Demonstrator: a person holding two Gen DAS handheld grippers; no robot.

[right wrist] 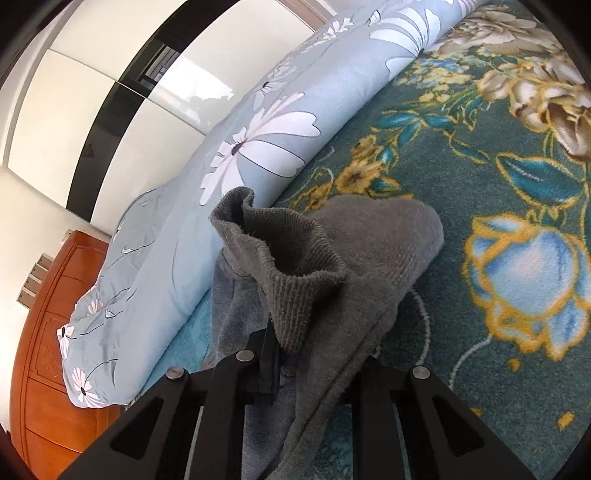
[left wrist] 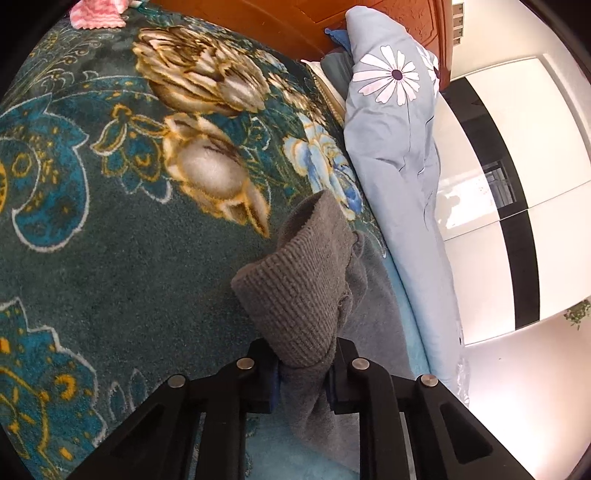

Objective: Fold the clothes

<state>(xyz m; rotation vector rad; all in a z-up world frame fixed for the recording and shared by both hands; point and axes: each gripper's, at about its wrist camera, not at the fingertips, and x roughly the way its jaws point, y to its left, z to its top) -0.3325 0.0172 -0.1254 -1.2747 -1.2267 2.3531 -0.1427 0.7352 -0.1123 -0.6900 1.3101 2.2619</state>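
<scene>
A grey knitted garment (left wrist: 299,288) with a ribbed cuff lies bunched on the dark green flowered blanket (left wrist: 129,240). My left gripper (left wrist: 303,373) is shut on the ribbed cuff, which stands up between its black fingers. In the right wrist view the same grey garment (right wrist: 369,251) shows a second ribbed cuff, folded open. My right gripper (right wrist: 314,365) is shut on that cuff; grey cloth drapes over its right finger and hides the tip.
A rolled pale blue quilt with white daisies (left wrist: 399,147) (right wrist: 229,177) runs along the blanket's edge, close beside the garment. Behind it stand a white glossy wardrobe (left wrist: 509,155) and an orange wooden headboard (left wrist: 369,22). A pink knitted item (left wrist: 98,14) lies at the blanket's far corner.
</scene>
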